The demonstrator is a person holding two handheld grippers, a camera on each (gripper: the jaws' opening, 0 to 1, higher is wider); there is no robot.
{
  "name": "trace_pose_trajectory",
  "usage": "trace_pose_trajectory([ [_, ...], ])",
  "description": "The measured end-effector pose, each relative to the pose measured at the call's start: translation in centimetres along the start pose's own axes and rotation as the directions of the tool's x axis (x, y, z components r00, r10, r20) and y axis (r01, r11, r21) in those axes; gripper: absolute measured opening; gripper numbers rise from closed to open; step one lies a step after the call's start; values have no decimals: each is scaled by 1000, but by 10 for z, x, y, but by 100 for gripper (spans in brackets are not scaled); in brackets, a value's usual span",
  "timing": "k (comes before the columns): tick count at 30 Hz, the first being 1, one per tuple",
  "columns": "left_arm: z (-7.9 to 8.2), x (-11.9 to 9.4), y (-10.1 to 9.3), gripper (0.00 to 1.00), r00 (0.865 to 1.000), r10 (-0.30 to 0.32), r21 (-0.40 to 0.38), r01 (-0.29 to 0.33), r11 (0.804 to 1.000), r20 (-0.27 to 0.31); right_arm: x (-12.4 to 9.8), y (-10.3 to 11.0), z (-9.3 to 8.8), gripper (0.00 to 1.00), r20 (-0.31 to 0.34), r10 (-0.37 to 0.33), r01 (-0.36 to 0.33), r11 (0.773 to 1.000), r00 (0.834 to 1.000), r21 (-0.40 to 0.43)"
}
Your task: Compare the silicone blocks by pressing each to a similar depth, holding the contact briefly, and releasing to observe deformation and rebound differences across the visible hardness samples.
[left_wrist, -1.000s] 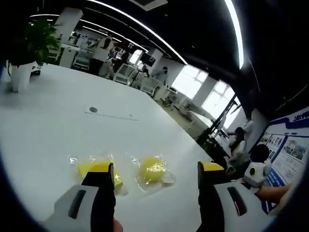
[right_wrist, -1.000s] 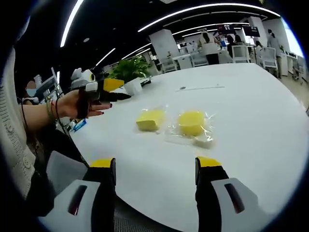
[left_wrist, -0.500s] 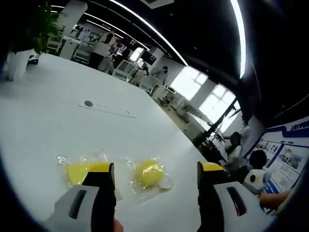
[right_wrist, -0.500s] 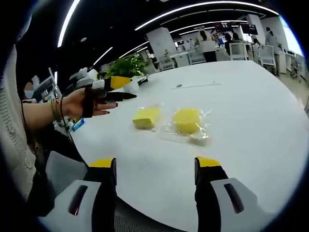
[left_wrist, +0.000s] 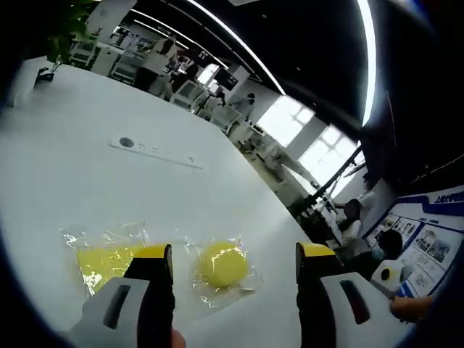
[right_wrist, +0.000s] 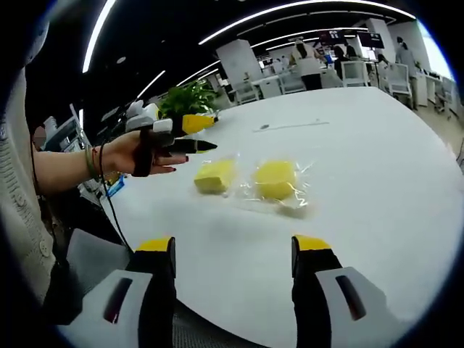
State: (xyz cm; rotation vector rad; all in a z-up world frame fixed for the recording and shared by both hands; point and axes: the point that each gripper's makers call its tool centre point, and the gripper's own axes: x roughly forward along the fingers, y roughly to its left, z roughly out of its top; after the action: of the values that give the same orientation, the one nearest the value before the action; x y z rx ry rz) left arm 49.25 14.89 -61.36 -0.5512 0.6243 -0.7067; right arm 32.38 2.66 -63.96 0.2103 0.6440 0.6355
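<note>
Two yellow silicone blocks in clear plastic bags lie on the white table. In the left gripper view the square block (left_wrist: 101, 259) sits partly behind my left jaw and the round block (left_wrist: 221, 262) shows between the jaws. My left gripper (left_wrist: 233, 254) hovers open above them. In the right gripper view the square block (right_wrist: 214, 175) and round block (right_wrist: 275, 179) lie mid-table, well beyond my open right gripper (right_wrist: 233, 246). The left gripper (right_wrist: 190, 135), held in a hand, reaches in from the left, just short of the square block.
The white table (right_wrist: 362, 167) stretches far ahead, with a flat power strip (left_wrist: 154, 151) inset farther along. A potted plant (right_wrist: 190, 99) stands at the table's far end. Office desks, chairs and people fill the background. A sleeve (right_wrist: 22, 210) shows at left.
My left gripper has moved forward toward the blocks, which now sit lower and closer in its view. In the right gripper view the left hand has advanced toward the square block.
</note>
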Motion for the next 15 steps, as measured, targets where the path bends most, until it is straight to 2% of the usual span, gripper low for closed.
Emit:
trace_pose_trajectory([
  [2,-2,8,5,66,1000,-4,-14,4,1000,-6,0,-1,-1,60,-3,1,-1,1000,1000,6],
  [5,-6,19,11,65,1000,-11,-83,10,996,-8,1,-4,-4,60,-9,0,0,1000,1000,15],
  [9,-9,29,16,64,1000,-6,-93,4,996,-21,1,-8,-7,59,-11,-6,6,999,1000,31],
  [15,-16,50,28,62,997,15,-71,-21,997,-82,3,-13,-12,59,-22,-5,6,999,1000,47],
])
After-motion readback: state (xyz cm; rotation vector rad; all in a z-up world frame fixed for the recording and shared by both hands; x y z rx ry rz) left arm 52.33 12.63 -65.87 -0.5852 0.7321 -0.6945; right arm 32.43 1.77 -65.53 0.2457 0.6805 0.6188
